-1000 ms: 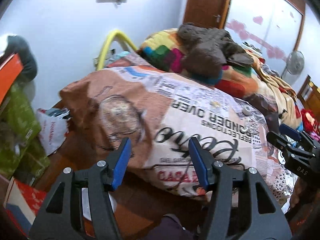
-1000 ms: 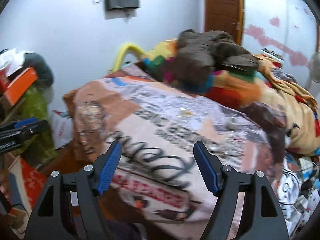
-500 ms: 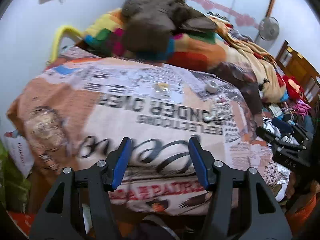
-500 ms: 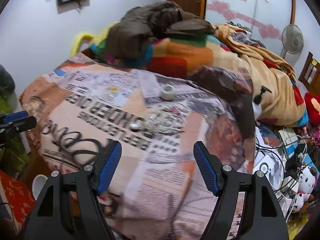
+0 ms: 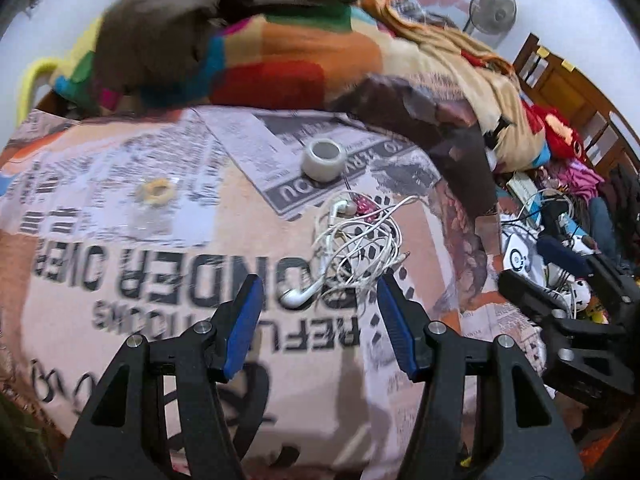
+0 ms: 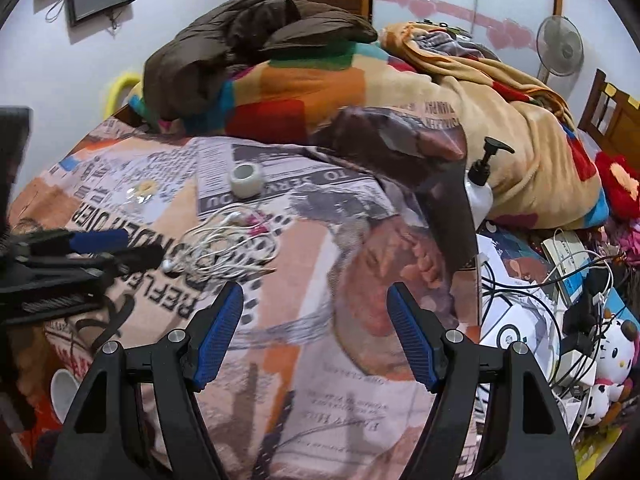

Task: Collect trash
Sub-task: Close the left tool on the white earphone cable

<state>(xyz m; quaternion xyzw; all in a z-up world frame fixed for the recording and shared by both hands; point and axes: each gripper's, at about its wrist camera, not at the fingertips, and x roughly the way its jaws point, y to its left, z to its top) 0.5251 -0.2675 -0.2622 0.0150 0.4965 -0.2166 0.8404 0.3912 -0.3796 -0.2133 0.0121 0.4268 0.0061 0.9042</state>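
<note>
While both grippers are held above the bed (image 5: 120,208), the left gripper (image 5: 318,304) is seen with its fingers apart and nothing between them, just short of a tangle of white earphones (image 5: 356,248) lying on the newsprint-patterned cover. The right gripper (image 6: 316,308) is likewise held with fingers spread and empty, over the cover nearer the bed's right edge. Just beyond the earphones a small roll of white tape (image 5: 324,159) is set upright, and a clear wrapper with a yellowish ring (image 5: 157,194) is found to its left. Farther back, a multicoloured blanket (image 5: 280,64) and a brown jacket (image 5: 172,20) are piled.
</note>
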